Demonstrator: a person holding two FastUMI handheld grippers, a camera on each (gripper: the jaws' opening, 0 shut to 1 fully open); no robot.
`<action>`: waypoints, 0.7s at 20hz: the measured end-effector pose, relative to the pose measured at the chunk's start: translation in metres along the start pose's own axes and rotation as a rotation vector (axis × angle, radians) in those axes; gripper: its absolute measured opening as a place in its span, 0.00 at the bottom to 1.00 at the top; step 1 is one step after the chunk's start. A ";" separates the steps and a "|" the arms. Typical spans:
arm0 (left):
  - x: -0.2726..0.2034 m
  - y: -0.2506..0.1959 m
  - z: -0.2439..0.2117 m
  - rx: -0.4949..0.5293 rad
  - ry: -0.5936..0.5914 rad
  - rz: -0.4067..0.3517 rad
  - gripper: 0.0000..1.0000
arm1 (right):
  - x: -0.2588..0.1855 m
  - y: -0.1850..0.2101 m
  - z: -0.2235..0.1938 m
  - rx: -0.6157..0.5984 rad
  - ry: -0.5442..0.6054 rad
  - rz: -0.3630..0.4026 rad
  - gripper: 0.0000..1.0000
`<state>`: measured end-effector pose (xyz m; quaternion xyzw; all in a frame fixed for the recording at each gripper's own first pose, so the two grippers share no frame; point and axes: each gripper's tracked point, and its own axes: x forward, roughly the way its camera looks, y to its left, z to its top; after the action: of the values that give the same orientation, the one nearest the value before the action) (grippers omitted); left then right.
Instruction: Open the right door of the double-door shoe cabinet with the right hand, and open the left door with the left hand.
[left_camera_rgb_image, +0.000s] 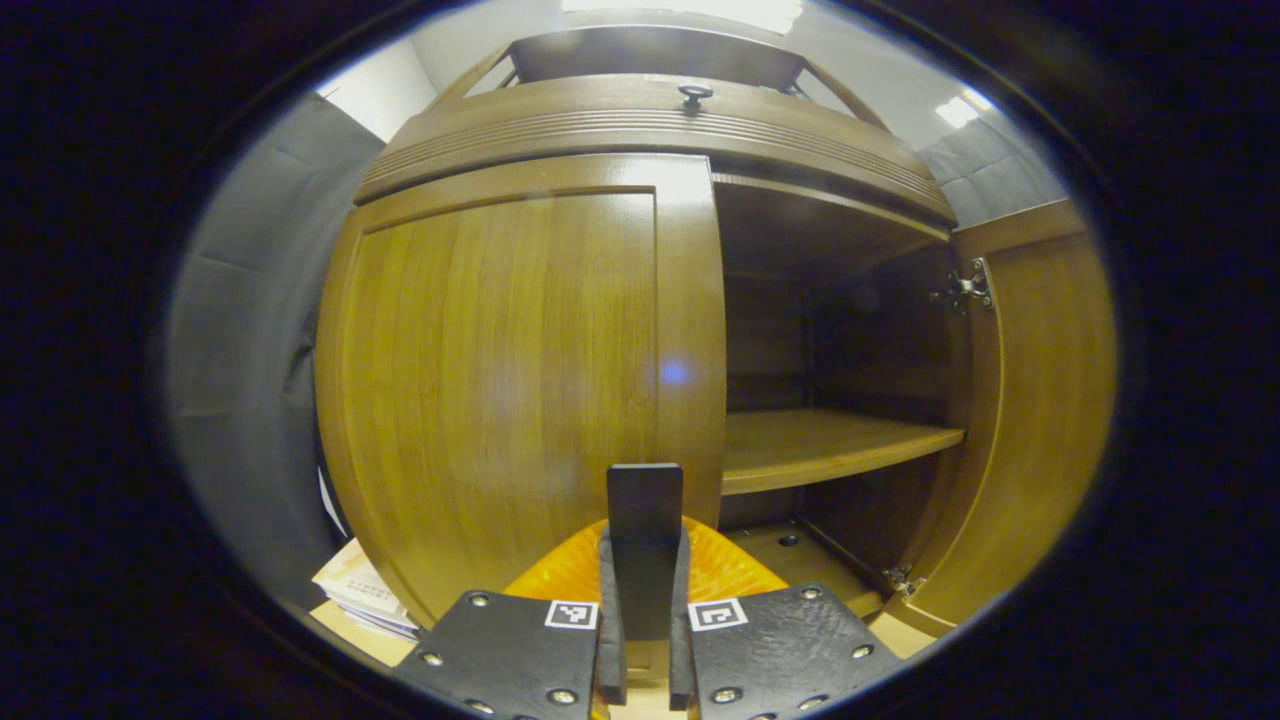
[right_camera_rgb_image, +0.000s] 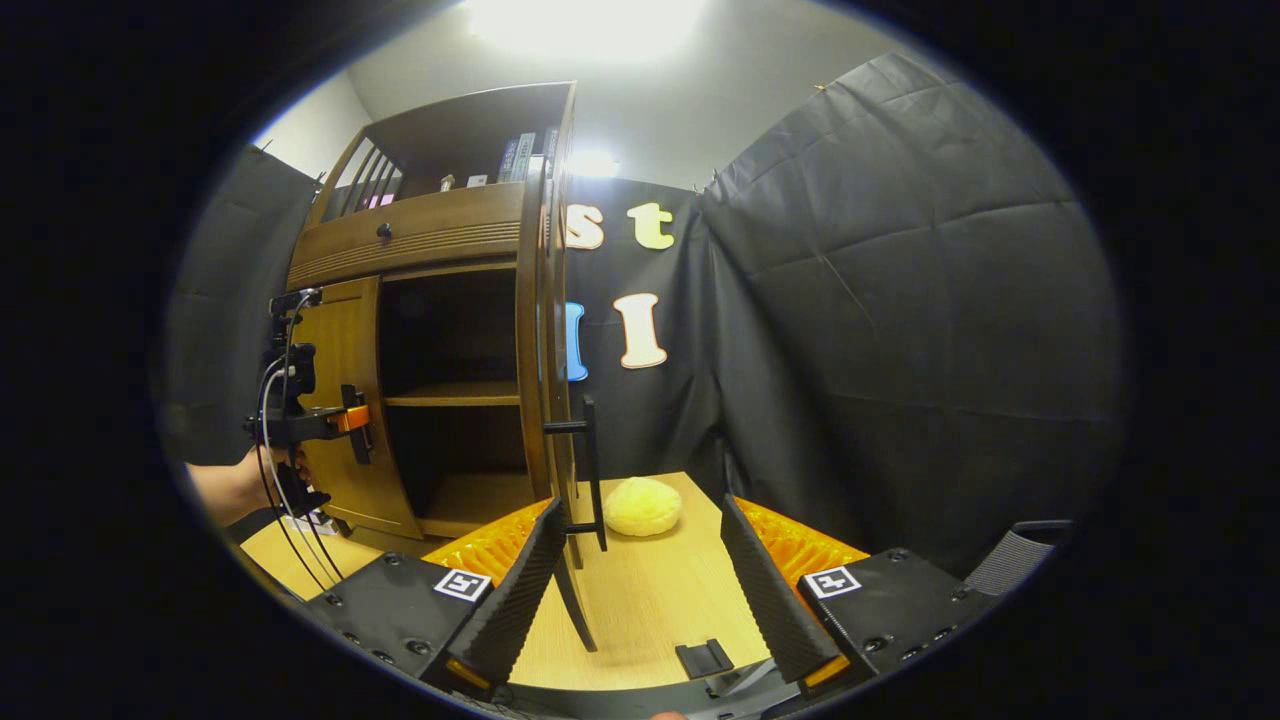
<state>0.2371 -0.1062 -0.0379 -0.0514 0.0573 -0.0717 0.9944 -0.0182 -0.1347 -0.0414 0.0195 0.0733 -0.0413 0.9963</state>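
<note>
Left handle gripped, right door wide open

The left gripper (left_camera_rgb_image: 645, 600) has its two fingers squeezed tight on the dark handle (left_camera_rgb_image: 645, 520) of the left door (left_camera_rgb_image: 500, 400), which looks flat shut against the shoe cabinet (left_camera_rgb_image: 650, 130). The right gripper (right_camera_rgb_image: 640, 590) is spread wide and holds nothing; the right door (right_camera_rgb_image: 548, 380) stands swung out just in front of it, edge on, with its own bar handle (right_camera_rgb_image: 592, 470) near the fingers. The doors look like hard, stiff wood, smooth and a bit shiny, probably not heavy, and they turn on hinges (left_camera_rgb_image: 965, 290) at the outer sides. Each handle is a thin bar standing straight up and down, so it is the best place to hold. A straight pull toward the person should swing the left door out. A soft yellow ball (right_camera_rgb_image: 642, 506) sits on the table (right_camera_rgb_image: 650, 600) beside the cabinet.
</note>
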 end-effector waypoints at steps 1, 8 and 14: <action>-0.008 0.000 0.001 -0.003 -0.002 0.000 0.21 | 0.001 0.003 0.000 0.000 -0.002 0.006 0.98; -0.065 0.016 0.000 -0.021 0.003 0.004 0.21 | 0.009 0.029 0.002 0.014 -0.010 0.068 0.98; -0.114 0.038 0.000 -0.029 0.008 0.013 0.20 | 0.015 0.058 0.002 0.002 -0.015 0.130 0.98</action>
<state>0.1305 -0.0515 -0.0301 -0.0652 0.0628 -0.0648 0.9938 0.0017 -0.0787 -0.0394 0.0248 0.0641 0.0230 0.9974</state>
